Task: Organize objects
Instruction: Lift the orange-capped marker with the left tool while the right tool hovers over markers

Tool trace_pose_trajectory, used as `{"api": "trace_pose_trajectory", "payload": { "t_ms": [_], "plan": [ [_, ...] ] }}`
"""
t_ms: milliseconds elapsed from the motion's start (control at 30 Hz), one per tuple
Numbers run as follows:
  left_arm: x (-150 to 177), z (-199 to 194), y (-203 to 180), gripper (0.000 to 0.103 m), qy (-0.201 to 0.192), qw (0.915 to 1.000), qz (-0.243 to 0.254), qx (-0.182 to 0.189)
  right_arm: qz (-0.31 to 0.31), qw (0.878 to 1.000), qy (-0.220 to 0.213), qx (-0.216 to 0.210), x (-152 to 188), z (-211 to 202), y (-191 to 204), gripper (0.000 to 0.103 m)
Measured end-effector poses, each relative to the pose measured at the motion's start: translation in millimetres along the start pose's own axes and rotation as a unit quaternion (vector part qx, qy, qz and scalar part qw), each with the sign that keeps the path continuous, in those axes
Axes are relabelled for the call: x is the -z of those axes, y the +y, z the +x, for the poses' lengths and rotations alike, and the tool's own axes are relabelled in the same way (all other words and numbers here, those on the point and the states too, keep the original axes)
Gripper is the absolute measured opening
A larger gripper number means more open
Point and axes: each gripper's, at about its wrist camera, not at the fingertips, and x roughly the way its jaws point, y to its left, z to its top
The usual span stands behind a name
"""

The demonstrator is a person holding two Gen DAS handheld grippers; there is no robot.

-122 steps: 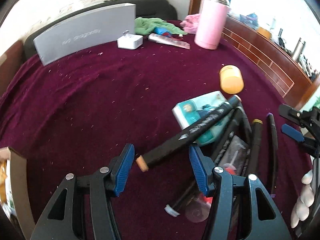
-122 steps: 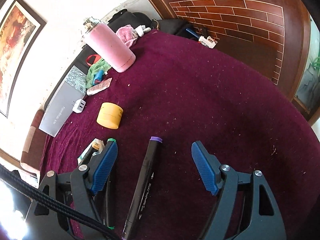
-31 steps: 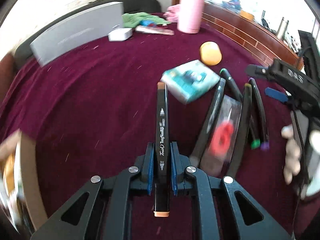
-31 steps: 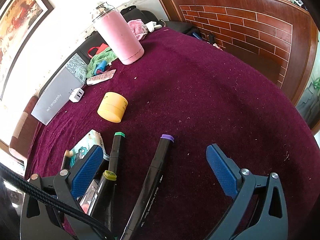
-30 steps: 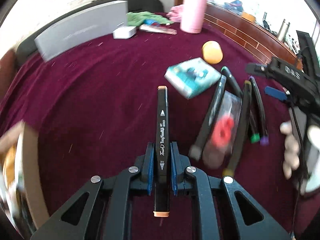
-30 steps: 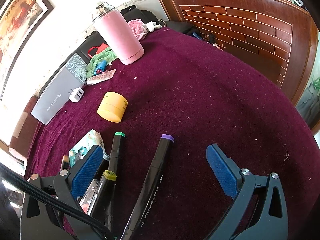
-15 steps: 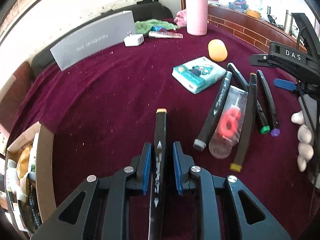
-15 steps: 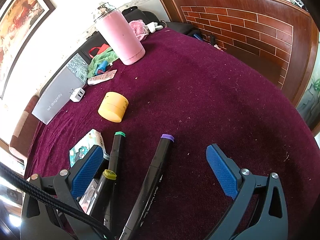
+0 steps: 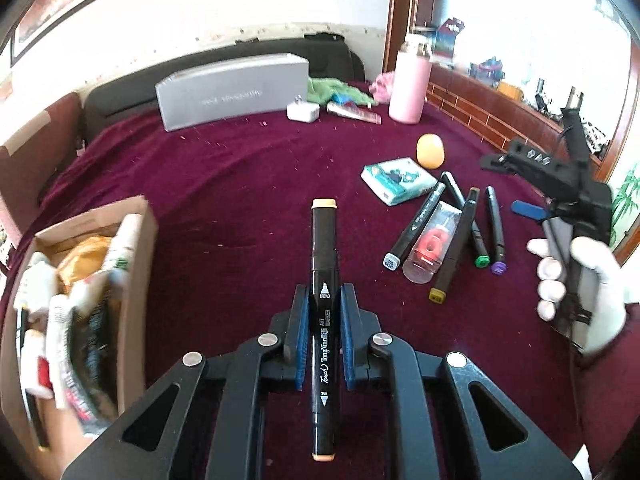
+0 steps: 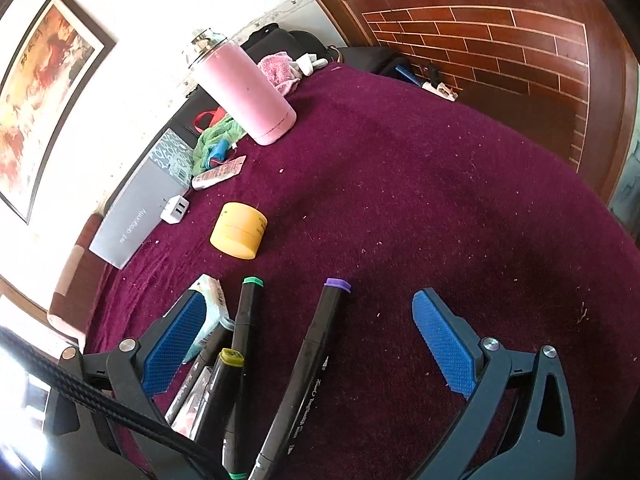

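The left hand-held gripper was clamped on a black art marker with orange caps, its blue pads pressing the barrel near mid-length. The marker's long axis ran straight along the fingers, 1 orange cap pointing forward and away from the camera, the other back toward it, and the barrel was raised above the maroon cloth of the surface. To the left of it stood an open cardboard box packed with blurred items, its near wall just beside the gripper's left finger. To the right a loose cluster lay on the cloth: a grey-capped marker, a clear package with a red part, a yellow-capped marker, a green-capped marker and a purple-capped marker, all roughly parallel and fanned, with a teal-printed packet and a yellow jar behind them. The right hand-held gripper hung with its jaws spread wide and holding nothing, straddling the purple-capped marker, which pointed forward and slightly right; a white-gloved right hand gripped its handle upright at the right edge. A broad stretch of cloth lay open ahead of both grippers. Along the far edge stood a grey box, a white charger and a pink bottle.
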Motion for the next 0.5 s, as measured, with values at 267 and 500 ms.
{"api": "trace_pose_trajectory", "payload": {
  "t_ms": [267,500],
  "plan": [
    [12,-12,21,0.012,-0.007,0.9988,-0.045,0.019,-0.053,0.997,0.039,0.034,-1,7,13,0.102],
    [23,23,0,0.012,0.042,0.9990,-0.012,0.005,-0.093,0.990,0.066,0.081,6,-31,32,0.094]
  ]
}}
